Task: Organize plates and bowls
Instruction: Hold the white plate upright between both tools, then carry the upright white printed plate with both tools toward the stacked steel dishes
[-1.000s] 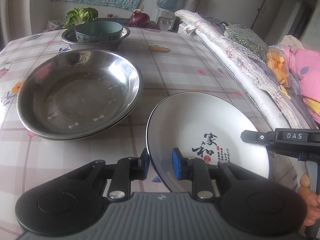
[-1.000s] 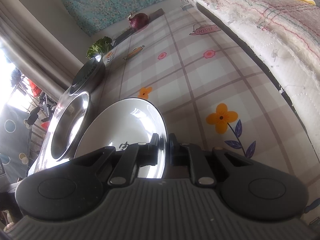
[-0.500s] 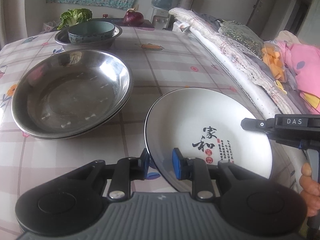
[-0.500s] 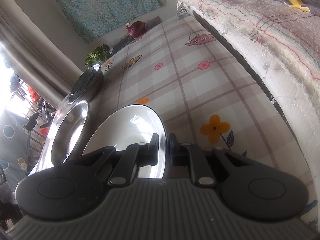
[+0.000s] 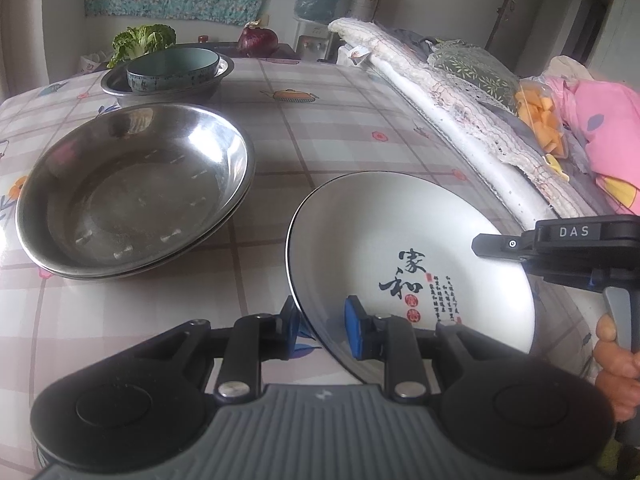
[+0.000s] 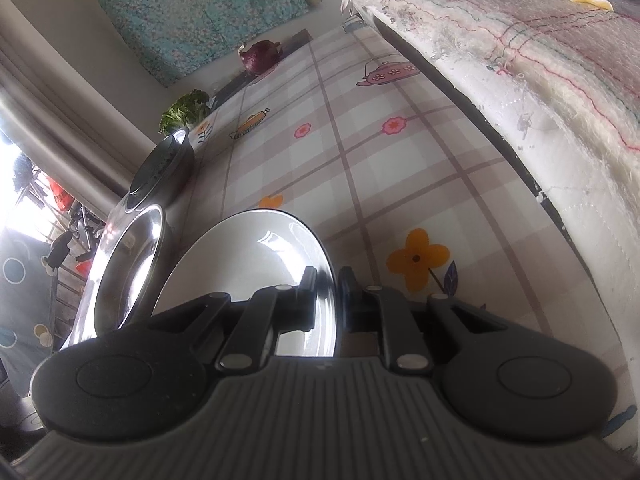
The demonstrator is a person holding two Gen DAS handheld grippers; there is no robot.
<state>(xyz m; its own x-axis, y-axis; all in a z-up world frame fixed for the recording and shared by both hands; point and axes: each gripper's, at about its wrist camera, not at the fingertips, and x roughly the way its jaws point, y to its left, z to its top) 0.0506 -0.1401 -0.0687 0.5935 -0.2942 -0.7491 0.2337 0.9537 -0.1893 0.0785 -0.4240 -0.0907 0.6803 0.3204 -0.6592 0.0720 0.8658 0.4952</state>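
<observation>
While both my grippers pinch its rim, the white calligraphy plate (image 5: pixel 404 240) tilts above the table (image 5: pixel 328 128), beside stacked steel basins (image 5: pixel 132 196); left gripper (image 5: pixel 320 330) fingers clamp the near edge, right gripper (image 6: pixel 327 280) fingers the opposite edge.

Daylight, soft and diffuse. Right wrist view: window (image 6: pixel 16 208) at left edge blown out to white, no detail there. Glare streak on the white plate (image 6: pixel 276 240) and a bright band on the steel basin (image 6: pixel 136 256) facing that side. Left wrist view: even, slightly dim; pale highlights on the basin's (image 5: pixel 132 192) inner wall, weak shadow under its rim. Both views: strong fisheye bowing, dark vignette at corners. Near gripper bodies soft; far wall mildly hazy.
</observation>
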